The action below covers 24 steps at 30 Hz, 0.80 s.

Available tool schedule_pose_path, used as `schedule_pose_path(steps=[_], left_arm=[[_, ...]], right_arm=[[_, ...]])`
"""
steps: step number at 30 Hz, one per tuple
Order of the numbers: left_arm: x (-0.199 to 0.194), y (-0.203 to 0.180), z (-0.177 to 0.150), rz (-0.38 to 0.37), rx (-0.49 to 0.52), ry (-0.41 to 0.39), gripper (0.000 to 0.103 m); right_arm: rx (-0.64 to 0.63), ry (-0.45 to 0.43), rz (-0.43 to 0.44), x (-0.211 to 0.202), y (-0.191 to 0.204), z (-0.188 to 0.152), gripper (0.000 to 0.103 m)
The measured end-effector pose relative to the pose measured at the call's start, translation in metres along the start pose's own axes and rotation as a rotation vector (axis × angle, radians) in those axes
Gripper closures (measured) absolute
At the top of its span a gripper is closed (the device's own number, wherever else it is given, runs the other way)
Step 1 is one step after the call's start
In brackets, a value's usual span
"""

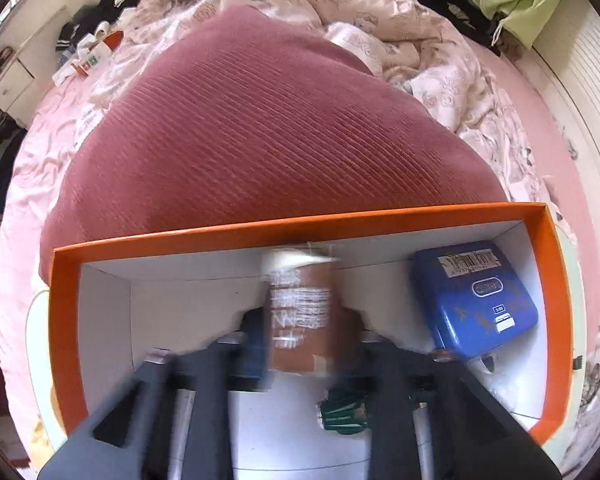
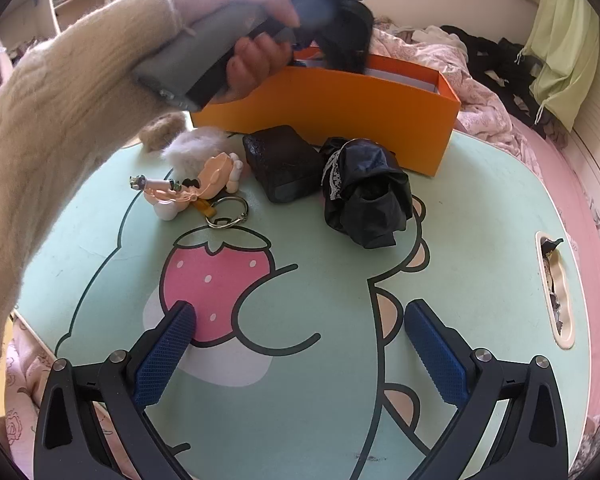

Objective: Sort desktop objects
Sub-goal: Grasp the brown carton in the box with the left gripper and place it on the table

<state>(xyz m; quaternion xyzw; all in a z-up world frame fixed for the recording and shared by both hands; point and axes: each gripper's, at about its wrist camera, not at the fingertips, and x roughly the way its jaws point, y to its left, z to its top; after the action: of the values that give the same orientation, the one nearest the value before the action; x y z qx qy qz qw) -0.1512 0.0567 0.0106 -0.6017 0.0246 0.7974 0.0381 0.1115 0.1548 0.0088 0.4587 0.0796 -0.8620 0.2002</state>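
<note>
Landmark: orange box (image 2: 328,120), sitting on the green cartoon desk mat (image 2: 300,380). Right gripper (image 2: 300,344) hovers low over the mat well in front of the box, jaws spread wide, holding nothing. Nearer the box on the mat: keyring with figurine charm (image 2: 196,190) front-left, black pouch (image 2: 284,162) and crumpled black bag (image 2: 366,192) just in front of its wall. Left gripper (image 1: 300,320) is over the box interior, fingers closed on a blurred brown tube with white print (image 1: 300,304). Blue case (image 1: 474,300) lies inside the box, right side; a green item (image 1: 344,412) on the floor. Beyond the box: maroon pillow (image 1: 260,140), pink quilt (image 1: 340,12).
</note>
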Motion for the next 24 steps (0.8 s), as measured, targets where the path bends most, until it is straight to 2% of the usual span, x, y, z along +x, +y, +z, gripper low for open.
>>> schedule_pose_path(steps=[4, 7, 10, 16, 19, 24], left_arm=[[-0.006, 0.022, -0.006, -0.125, -0.046, -0.015, 0.083], [-0.023, 0.037, -0.014, -0.189, -0.071, -0.066, 0.084], [-0.05, 0.052, -0.03, -0.289, -0.093, -0.116, 0.084], [-0.117, 0.08, -0.065, -0.448, -0.114, -0.269, 0.083], [-0.135, 0.094, -0.092, -0.47, -0.113, -0.299, 0.083], [-0.122, 0.097, -0.136, -0.436, -0.111, -0.294, 0.083]], right_arm=[[0.0, -0.001, 0.0, 0.0, 0.0, 0.0, 0.0], [0.0, -0.001, 0.0, 0.0, 0.001, 0.001, 0.0], [0.0, -0.001, 0.0, 0.0, 0.0, 0.0, 0.0], [0.0, -0.001, 0.001, 0.0, 0.0, 0.0, 0.0], [0.0, -0.002, 0.001, 0.0, 0.0, -0.001, 0.0], [0.0, -0.002, 0.001, 0.0, -0.001, -0.001, 0.0]])
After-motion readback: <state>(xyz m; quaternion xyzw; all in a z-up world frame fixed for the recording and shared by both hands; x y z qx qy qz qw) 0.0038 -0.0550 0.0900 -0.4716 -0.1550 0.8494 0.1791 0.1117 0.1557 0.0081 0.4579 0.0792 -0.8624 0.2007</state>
